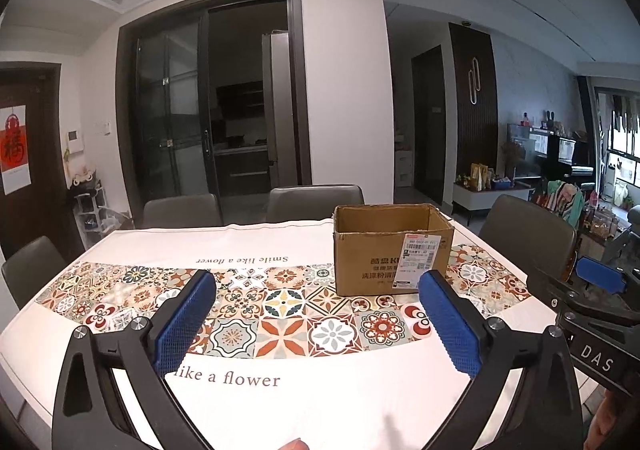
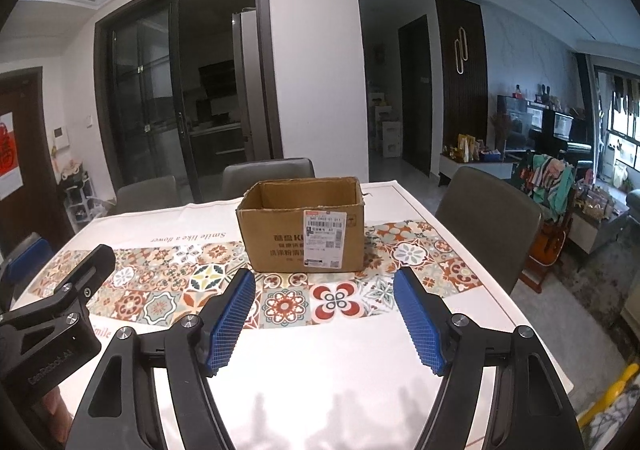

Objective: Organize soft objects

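Note:
An open brown cardboard box [image 1: 394, 250] with a shipping label stands on the patterned tablecloth, past the table's middle; it also shows in the right wrist view [image 2: 301, 228]. Its inside is hidden from both views. No soft objects are visible. My left gripper [image 1: 316, 286] is open and empty, held above the near part of the table, left of the box. My right gripper [image 2: 325, 284] is open and empty, pointing at the box from the near side. The right gripper's body shows at the right edge of the left wrist view [image 1: 592, 306], and the left gripper's body shows at the left edge of the right wrist view [image 2: 60, 302].
The table [image 1: 280, 402] has a white cloth with a tiled floral band. Grey chairs [image 1: 314, 202] stand along the far side and one [image 2: 486, 218] at the right side. A cluttered living room lies to the right.

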Action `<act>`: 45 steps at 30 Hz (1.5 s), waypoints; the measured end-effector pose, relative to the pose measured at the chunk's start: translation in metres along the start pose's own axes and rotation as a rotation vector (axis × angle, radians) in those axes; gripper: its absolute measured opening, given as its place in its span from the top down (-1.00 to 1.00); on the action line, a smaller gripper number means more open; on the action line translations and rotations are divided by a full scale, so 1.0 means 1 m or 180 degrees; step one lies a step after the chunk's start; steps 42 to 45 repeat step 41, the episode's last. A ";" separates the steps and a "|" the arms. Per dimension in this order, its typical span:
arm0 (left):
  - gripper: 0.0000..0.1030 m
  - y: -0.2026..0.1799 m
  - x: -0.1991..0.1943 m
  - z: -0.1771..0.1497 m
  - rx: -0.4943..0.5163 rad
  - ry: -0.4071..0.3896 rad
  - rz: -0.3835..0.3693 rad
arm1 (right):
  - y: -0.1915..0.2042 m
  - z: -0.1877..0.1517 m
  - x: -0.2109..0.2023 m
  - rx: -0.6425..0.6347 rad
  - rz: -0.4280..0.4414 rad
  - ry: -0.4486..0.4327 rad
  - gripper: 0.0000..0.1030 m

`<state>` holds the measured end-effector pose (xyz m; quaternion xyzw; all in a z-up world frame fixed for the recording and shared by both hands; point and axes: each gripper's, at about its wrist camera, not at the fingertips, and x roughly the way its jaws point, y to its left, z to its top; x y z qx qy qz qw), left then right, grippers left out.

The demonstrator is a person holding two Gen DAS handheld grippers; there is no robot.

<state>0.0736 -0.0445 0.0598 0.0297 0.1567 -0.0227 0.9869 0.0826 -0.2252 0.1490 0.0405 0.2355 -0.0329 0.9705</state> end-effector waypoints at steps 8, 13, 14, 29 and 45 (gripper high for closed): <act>-1.00 0.001 -0.005 -0.011 0.0012 0.0020 -0.0012 | 0.002 -0.013 -0.006 -0.0004 -0.0021 0.0018 -0.41; -1.00 -0.001 -0.005 -0.016 0.0003 0.0035 -0.0040 | 0.001 -0.017 -0.007 0.0013 -0.0020 0.0051 -0.41; -1.00 -0.001 -0.006 -0.016 0.0004 0.0038 -0.0040 | 0.000 -0.017 -0.007 0.0014 -0.0023 0.0055 -0.41; -1.00 0.001 -0.005 -0.020 -0.0017 0.0047 -0.0059 | 0.002 -0.021 -0.007 0.0006 -0.0031 0.0091 -0.41; -1.00 0.002 -0.005 -0.022 -0.0029 0.0046 -0.0048 | 0.003 -0.024 -0.005 0.0012 -0.0025 0.0102 -0.41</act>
